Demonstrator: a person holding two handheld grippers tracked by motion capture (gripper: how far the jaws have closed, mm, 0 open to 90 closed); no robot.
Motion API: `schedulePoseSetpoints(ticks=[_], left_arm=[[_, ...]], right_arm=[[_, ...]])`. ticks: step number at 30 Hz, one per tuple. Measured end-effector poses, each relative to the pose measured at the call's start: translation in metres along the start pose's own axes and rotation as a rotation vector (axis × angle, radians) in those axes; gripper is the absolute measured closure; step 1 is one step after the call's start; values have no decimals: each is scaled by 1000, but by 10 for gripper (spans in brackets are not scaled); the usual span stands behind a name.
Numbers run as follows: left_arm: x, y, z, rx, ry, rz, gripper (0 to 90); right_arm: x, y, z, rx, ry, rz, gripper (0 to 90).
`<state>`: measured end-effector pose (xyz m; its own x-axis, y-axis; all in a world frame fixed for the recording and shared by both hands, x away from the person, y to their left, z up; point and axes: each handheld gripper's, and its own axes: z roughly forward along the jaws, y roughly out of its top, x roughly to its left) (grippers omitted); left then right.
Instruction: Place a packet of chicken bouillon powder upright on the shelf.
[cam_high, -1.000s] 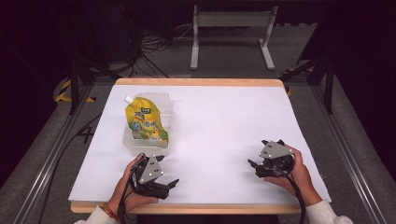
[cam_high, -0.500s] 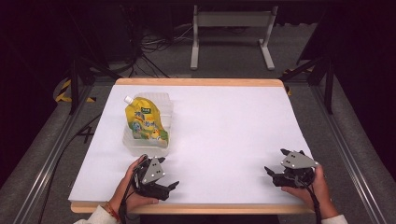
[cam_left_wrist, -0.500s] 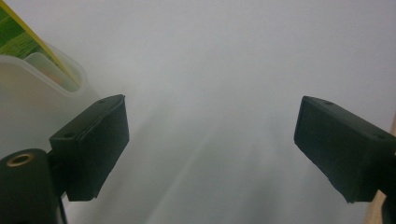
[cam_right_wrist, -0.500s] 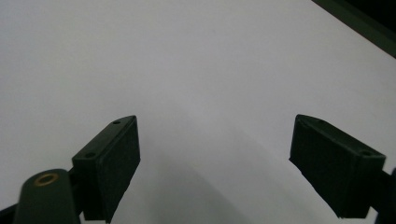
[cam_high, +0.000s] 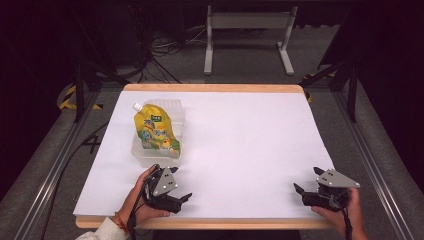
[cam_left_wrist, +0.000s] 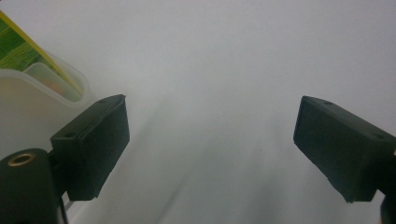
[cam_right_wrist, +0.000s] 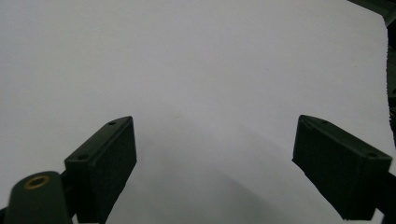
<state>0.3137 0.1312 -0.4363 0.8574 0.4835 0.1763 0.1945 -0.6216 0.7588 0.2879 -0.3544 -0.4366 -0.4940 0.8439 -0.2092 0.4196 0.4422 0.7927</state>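
Observation:
A yellow spouted pouch (cam_high: 155, 131) lies in a clear plastic tub (cam_high: 145, 157) at the left of the white table cover (cam_high: 240, 135). My left gripper (cam_high: 182, 202) rests just in front of the tub, near the front edge, and is open and empty. In the left gripper view the left gripper (cam_left_wrist: 210, 140) has the tub's corner (cam_left_wrist: 32, 88) and the pouch (cam_left_wrist: 18, 51) beside its left jaw. My right gripper (cam_high: 305, 179) sits low at the front right corner. Its jaws (cam_right_wrist: 215, 149) have just been opening and stand wide over bare cover, with nothing between them.
The table's wooden front edge (cam_high: 210, 223) runs close under both hands. The cover's right edge (cam_right_wrist: 386, 70) is near the right gripper. On the floor behind the table stand a grey metal frame (cam_high: 247, 30) and loose cables (cam_high: 165, 50).
My right gripper has moved toward the front right corner of the table and sunk a little, its jaws widening. The left gripper, tub and pouch have stayed put.

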Motion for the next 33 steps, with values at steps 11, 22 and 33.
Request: schedulePoseSetpoints(ticks=[11,22,33], left_arm=[[-3,1,9,28,-17,20,111],[-4,2,10,22,-31,18,111],[-6,4,14,38,-40,24,111]], right_arm=[[1,-1,-3,1,-28,-24,136],[0,-2,-3,-3,-56,-27,136],[1,-3,0,-6,-46,-20,146]])
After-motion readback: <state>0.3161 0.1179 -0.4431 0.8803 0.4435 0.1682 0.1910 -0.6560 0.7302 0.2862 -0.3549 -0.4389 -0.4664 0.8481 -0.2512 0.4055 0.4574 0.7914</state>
